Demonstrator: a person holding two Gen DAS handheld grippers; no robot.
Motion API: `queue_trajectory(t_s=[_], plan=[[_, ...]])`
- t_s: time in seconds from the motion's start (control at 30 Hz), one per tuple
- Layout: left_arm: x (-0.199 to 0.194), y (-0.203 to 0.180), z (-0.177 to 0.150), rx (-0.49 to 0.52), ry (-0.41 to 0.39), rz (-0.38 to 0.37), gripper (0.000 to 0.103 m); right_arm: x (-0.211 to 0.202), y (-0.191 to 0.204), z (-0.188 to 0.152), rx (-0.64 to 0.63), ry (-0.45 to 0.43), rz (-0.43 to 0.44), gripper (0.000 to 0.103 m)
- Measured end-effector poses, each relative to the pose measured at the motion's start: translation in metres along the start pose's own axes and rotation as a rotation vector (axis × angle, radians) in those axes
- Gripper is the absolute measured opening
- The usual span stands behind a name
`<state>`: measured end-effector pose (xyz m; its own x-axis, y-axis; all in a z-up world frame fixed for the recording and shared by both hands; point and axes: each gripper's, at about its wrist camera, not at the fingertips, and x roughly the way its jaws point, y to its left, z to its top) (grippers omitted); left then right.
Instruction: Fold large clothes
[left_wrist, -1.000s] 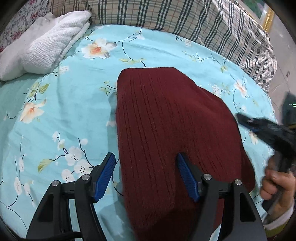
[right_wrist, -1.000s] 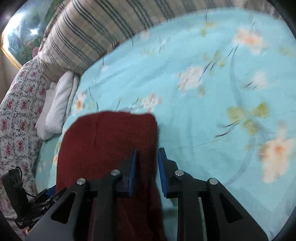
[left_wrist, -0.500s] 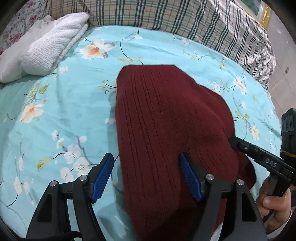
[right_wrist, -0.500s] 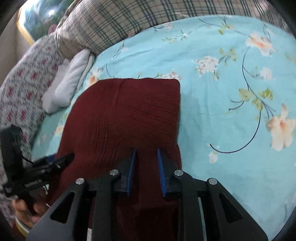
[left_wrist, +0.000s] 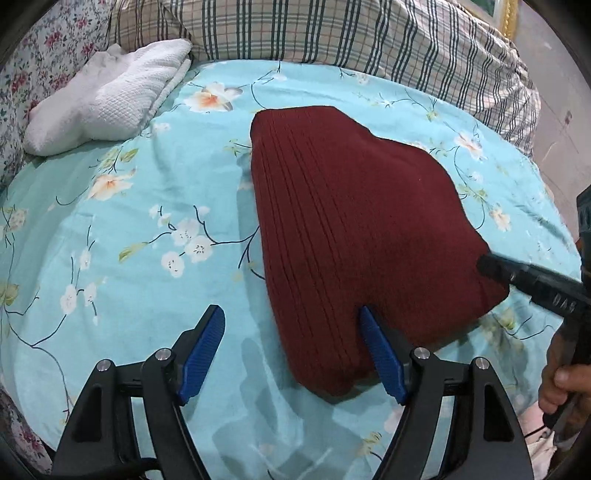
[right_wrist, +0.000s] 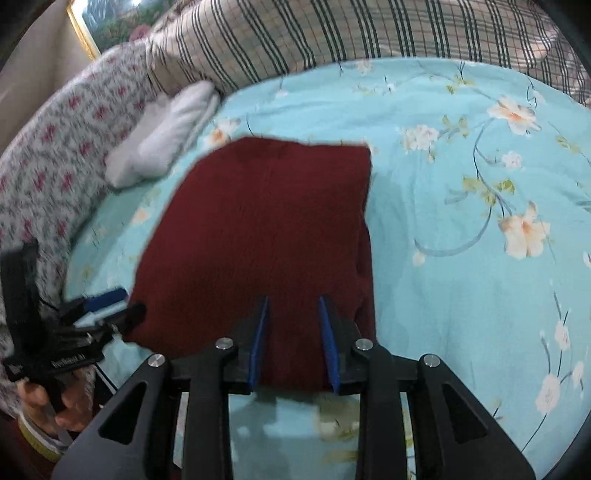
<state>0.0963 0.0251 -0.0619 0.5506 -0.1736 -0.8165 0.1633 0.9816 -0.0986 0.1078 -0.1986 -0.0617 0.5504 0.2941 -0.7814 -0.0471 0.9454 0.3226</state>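
1. A bed (left_wrist: 110, 229) with a blue flowery sheet.
2. The folded red sweater (left_wrist: 351, 221) lies in the middle.
3. Left tool (left_wrist: 291, 350) is spread wide, still widening, holding nothing.
4. Right tool (right_wrist: 293, 339) has just opened slightly, pinching nothing.

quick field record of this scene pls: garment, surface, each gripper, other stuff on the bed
garment: dark red knit sweater, folded into a compact pad, lying flat
surface: turquoise floral bedsheet
left gripper: open, jaws just widened; straddles the sweater's near left edge, pads not pressing it
right gripper: open, jaws just widened; sweater's near edge shows between them
other items: folded white towel to the far left; plaid bedding along the far edge
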Motion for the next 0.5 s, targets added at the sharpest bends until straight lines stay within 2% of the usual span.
queue_trajectory(t_s=[0.07, 0.27, 0.3, 0.37, 0.4, 0.43, 0.5], plan=[[0.005, 0.003, 0.000, 0.004, -0.004, 0.009, 0.086, 0.010, -0.006, -0.007, 0.018, 0.005, -0.002, 0.029], [-0.014, 0.009, -0.005, -0.010, -0.015, 0.005, 0.086, -0.014, -0.003, -0.011, 0.046, -0.035, 0.035, 0.029], [-0.018, 0.010, -0.008, -0.011, -0.016, 0.004, 0.086, -0.020, 0.000, -0.012, 0.044, -0.042, 0.041, 0.032], [-0.027, 0.010, -0.017, -0.012, -0.013, 0.003, 0.091, -0.035, 0.004, -0.017, 0.039, -0.063, 0.057, 0.053], [-0.030, 0.009, -0.025, -0.010, 0.001, 0.012, 0.092, -0.043, 0.007, -0.021, 0.026, -0.079, 0.060, 0.067], [-0.031, 0.008, -0.032, -0.004, 0.019, 0.021, 0.092, -0.048, 0.009, -0.025, 0.012, -0.088, 0.052, 0.074], [-0.030, 0.005, -0.049, 0.009, 0.067, 0.026, 0.092, -0.056, 0.014, -0.038, -0.024, -0.088, 0.014, 0.074]])
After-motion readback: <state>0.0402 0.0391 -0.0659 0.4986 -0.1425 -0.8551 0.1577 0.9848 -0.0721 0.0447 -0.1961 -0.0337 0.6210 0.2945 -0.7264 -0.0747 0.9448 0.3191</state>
